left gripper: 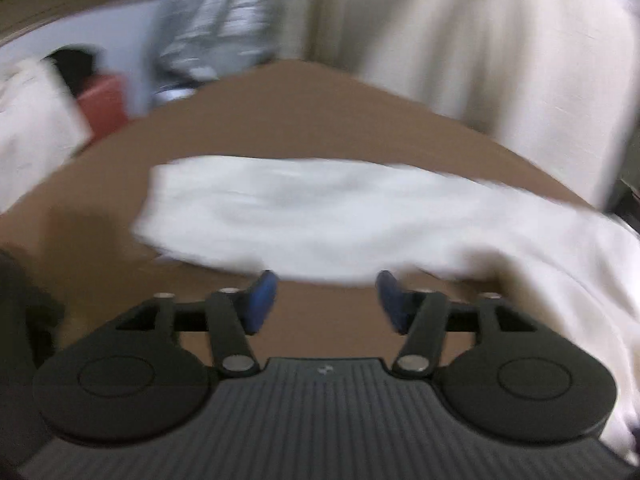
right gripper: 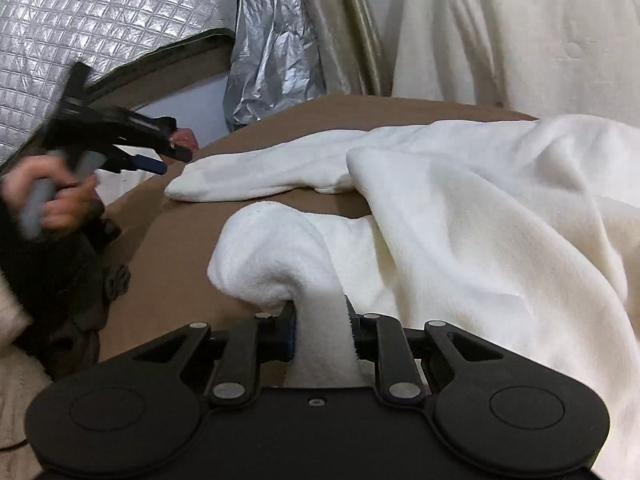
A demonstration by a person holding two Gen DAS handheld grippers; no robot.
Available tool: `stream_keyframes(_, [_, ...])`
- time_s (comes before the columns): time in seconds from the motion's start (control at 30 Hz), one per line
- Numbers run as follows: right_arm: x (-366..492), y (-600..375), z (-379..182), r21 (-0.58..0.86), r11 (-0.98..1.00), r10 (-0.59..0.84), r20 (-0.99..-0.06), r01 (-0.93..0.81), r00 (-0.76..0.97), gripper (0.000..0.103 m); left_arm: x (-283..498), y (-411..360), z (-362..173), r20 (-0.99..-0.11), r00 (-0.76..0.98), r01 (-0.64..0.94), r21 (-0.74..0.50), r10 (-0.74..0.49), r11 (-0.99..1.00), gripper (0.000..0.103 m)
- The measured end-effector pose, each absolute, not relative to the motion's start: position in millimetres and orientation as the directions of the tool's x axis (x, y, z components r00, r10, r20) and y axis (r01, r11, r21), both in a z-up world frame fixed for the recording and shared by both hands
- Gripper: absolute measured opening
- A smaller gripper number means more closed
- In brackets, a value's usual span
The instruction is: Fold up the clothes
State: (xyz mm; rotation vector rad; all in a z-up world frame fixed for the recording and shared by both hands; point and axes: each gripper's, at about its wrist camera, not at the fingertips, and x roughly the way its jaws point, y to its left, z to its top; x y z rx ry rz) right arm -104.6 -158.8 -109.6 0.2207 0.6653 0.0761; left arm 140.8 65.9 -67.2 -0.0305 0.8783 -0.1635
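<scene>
Silver quilted sheeting [right gripper: 80, 32] and a crumpled foil bag [right gripper: 272, 60] stood behind the brown bench [right gripper: 168, 264], with a cream curtain [right gripper: 520, 32] at its far edge. The white fleece garment [right gripper: 460, 216] lay heaped on the bench's right part, one sleeve [right gripper: 264, 172] stretched leftward along the far side, its long axis running across both views. The right gripper [right gripper: 320, 324] had its jaws clamped on a thick fold of the garment. Only the right wrist view showed a hand [right gripper: 48, 200] holding the left gripper [right gripper: 160, 166] above the bench's left edge. The blurred left wrist view showed that gripper's jaws apart and empty, with a red object [left gripper: 102, 100] beyond the bench.
</scene>
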Motion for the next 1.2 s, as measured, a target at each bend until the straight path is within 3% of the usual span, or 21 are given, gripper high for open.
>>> stream_keyframes(0.03, [-103, -157, -110, 0.225, 0.974, 0.142, -0.606, -0.002, 0.783, 0.023, 135, 62, -69, -0.771, 0.613, 0.148, -0.104, -0.174, 0.983, 0.078])
stream_keyframes(0.17, [-101, -144, -97, 0.285, 0.958, 0.211, -0.616, -0.035, 0.759, 0.021, 109, 44, -74, -0.797, 0.551, 0.217, -0.148, -0.246, 0.965, 0.078])
stream_keyframes(0.23, [-115, -132, -75, 0.407, 0.91, 0.317, -0.55, -0.084, 0.773, 0.022, 97, 36, -77, -0.808, 0.517, 0.25, -0.171, -0.281, 0.953, 0.078])
stream_keyframes(0.3, [-132, -114, -60, 0.433, 0.887, 0.387, -0.509, -0.16, 0.769, 0.022, 84, 27, -80, -0.818, 0.482, 0.282, -0.195, -0.314, 0.939, 0.078])
stream_keyframes(0.4, [-136, -99, -77, 0.442, 0.871, 0.461, -0.587, -0.214, 0.666, 0.022, 67, 18, -86, -0.835, 0.413, 0.31, -0.246, -0.363, 0.918, 0.078])
stream_keyframes(0.5, [-132, -106, -121, 0.443, 0.891, 0.418, -0.721, -0.096, 0.553, 0.027, 49, 15, -97, -0.848, 0.371, 0.358, -0.246, -0.379, 0.901, 0.078])
stream_keyframes(0.57, [-141, -123, -127, 0.489, 0.872, 0.407, -0.701, -0.02, 0.585, 0.029, 36, 1, -101, -0.858, 0.352, 0.418, -0.214, -0.374, 0.883, 0.078])
stream_keyframes(0.63, [-153, -142, -115, 0.518, 0.855, 0.394, -0.656, 0.005, 0.644, 0.04, 33, -7, -110, -0.863, 0.297, 0.441, -0.255, -0.408, 0.861, 0.078])
stream_keyframes(0.7, [-166, -159, -99, 0.492, 0.869, 0.324, -0.635, 0.045, 0.701, 0.057, 31, -13, -119, -0.867, 0.248, 0.454, -0.291, -0.433, 0.842, 0.078])
stream_keyframes(0.83, [-198, -203, -75, 0.441, 0.879, 0.162, -0.631, 0.179, 0.759, 0.066, 6, -33, -116, -0.908, 0.295, 0.525, -0.106, -0.298, 0.845, 0.078])
stream_keyframes(0.97, [-241, -259, -66, 0.382, 0.857, -0.037, -0.624, 0.346, 0.781, 0.067, -13, -38, -119, -0.915, 0.362, 0.54, 0.053, -0.176, 0.84, 0.078])
stream_keyframes(1.2, [-322, -311, -128, 0.279, 0.746, -0.269, -0.705, 0.605, 0.657, 0.067, -6, -21, -109, -0.896, 0.363, 0.48, -0.054, -0.255, 0.876, 0.078])
